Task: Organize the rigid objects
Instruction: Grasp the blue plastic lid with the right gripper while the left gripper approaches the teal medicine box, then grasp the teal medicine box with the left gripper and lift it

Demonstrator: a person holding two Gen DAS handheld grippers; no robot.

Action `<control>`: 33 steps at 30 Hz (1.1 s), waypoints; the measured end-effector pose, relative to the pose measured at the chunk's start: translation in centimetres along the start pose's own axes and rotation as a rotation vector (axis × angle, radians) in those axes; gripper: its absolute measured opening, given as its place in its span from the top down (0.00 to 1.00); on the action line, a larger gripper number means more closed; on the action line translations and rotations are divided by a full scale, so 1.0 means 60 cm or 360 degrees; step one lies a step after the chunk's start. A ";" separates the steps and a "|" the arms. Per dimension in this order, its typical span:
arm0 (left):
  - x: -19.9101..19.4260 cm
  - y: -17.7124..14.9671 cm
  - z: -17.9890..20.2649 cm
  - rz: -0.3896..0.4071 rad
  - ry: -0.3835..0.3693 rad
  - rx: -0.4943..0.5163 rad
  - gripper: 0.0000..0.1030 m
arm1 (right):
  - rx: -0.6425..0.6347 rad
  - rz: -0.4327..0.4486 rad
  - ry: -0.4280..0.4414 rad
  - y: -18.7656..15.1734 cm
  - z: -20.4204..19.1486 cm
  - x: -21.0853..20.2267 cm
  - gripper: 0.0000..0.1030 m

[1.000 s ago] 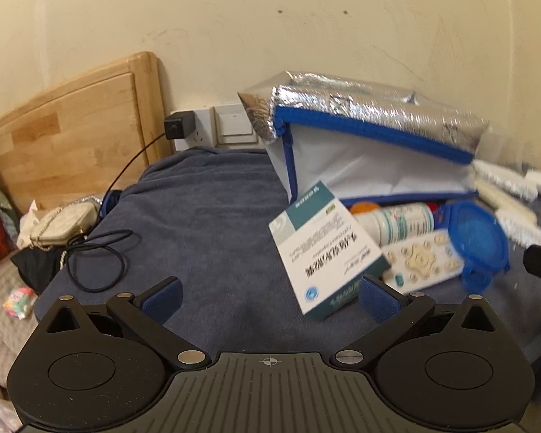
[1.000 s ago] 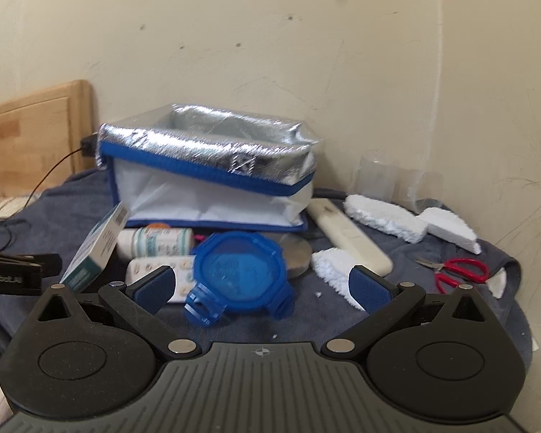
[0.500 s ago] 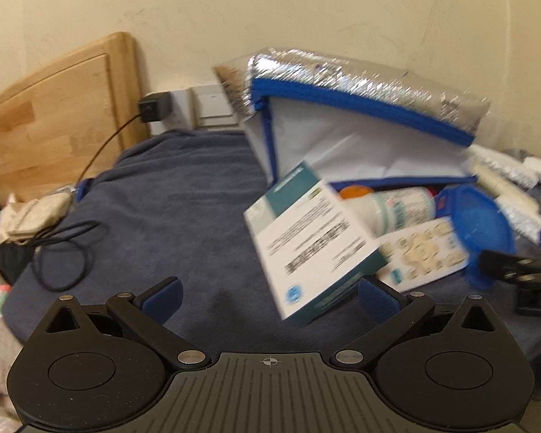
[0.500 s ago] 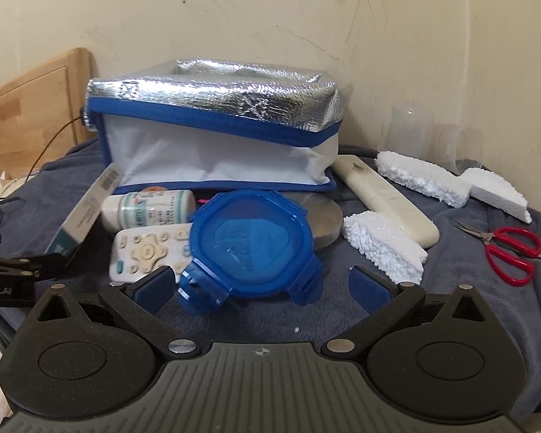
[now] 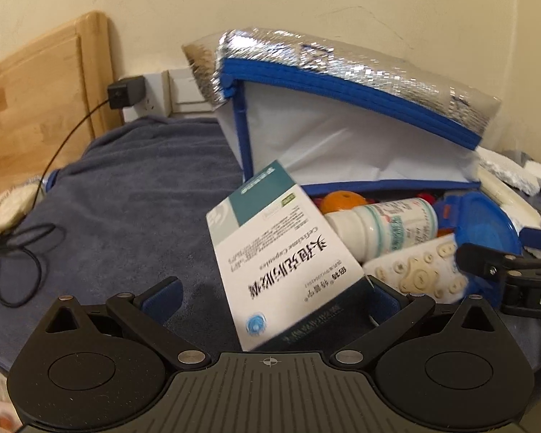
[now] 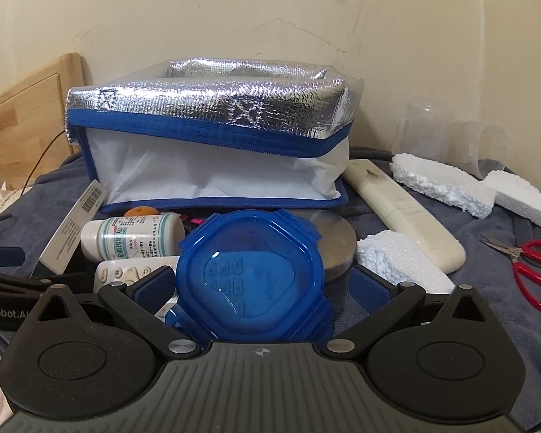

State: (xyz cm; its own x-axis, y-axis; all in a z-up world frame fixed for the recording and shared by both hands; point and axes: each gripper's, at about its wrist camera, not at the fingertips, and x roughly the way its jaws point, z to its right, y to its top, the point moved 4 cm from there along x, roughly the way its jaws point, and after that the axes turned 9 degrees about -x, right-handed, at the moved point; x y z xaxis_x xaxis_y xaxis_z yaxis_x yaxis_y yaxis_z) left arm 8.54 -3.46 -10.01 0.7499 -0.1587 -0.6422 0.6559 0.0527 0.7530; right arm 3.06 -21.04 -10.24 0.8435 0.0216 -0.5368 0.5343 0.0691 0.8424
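Note:
A white and teal medicine box (image 5: pixel 281 252) leans tilted on a white pill bottle (image 5: pixel 382 229). My left gripper (image 5: pixel 270 294) is open with the box between its fingers, not clamped. A blue plastic lid (image 6: pixel 250 274) lies over a white remote (image 6: pixel 126 274). My right gripper (image 6: pixel 261 288) is open with the lid between its fingers. The silver and blue insulated bag (image 6: pixel 212 140) stands open behind them. The box (image 6: pixel 72 227) and bottle (image 6: pixel 130 236) also show in the right wrist view.
A long cream remote (image 6: pixel 404 213), foam pieces (image 6: pixel 443 184), red scissors (image 6: pixel 530 270) and a metal disc (image 6: pixel 331 241) lie right of the bag on the grey towel (image 5: pixel 126 209). A black cable (image 5: pixel 18 263), a charger (image 5: pixel 124 90) and a wooden headboard (image 5: pixel 36 108) are to the left.
Both grippers have moved forward and lower. The medicine box now lies between my left fingers and the blue lid between my right fingers. Both stay open.

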 end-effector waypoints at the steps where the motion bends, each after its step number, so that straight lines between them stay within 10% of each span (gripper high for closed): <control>1: 0.004 0.001 -0.003 -0.0015 0.0001 -0.0027 0.00 | 0.0009 -0.0004 0.0005 0.000 0.000 0.003 0.01; 14: 0.018 0.000 -0.008 0.0028 -0.0046 -0.0095 0.06 | 0.0144 -0.0012 0.0126 -0.004 0.005 0.013 0.14; 18: 0.015 0.002 -0.004 0.0030 -0.0081 -0.0065 0.22 | 0.0112 -0.0001 0.0089 -0.002 -0.001 0.006 0.16; 33: -0.024 0.021 -0.009 0.0142 -0.0134 -0.0074 0.25 | -0.0008 0.0136 -0.0041 0.022 -0.008 -0.042 0.16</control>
State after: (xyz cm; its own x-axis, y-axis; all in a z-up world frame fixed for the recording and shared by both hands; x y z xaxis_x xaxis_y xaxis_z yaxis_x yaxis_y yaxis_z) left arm 8.34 -2.63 -8.19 0.7968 -0.2332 -0.5574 0.5919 0.1156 0.7977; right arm 1.63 -20.54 -7.78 0.8871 0.0020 -0.4615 0.4602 0.0729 0.8848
